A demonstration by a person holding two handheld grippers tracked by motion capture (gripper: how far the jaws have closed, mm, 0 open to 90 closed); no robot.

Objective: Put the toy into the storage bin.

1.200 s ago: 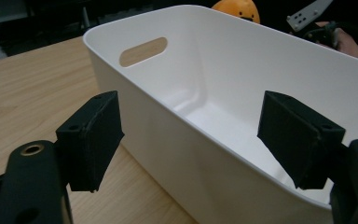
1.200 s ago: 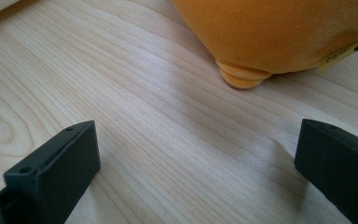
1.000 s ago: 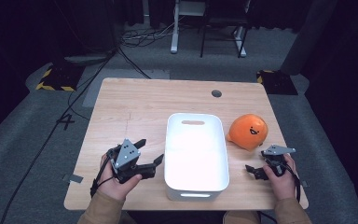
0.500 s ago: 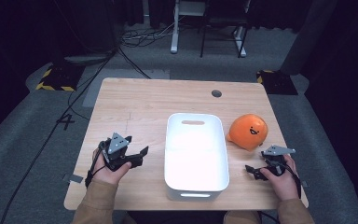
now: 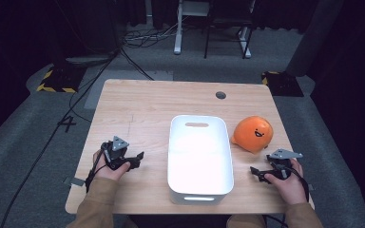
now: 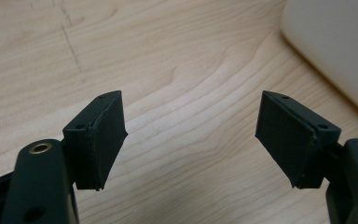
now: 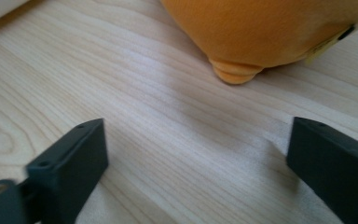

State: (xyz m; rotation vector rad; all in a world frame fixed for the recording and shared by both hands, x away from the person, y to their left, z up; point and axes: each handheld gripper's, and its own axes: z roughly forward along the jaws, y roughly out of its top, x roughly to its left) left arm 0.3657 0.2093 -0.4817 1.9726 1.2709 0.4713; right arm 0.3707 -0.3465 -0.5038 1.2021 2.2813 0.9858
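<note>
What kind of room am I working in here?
Likely a lab or recording studio: a bare wooden table on grey carpet, dark curtained surrounds, loose floor cables, and hazard-striped base plates.

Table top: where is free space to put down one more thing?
The table is bare along its far edge beyond the white bin and across the left half above the left hand-held gripper. It is crowded between bin, orange plush toy and right hand-held gripper.

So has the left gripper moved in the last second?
Yes. The left gripper has drawn back leftward, away from the white bin, leaving bare table between them.
</note>
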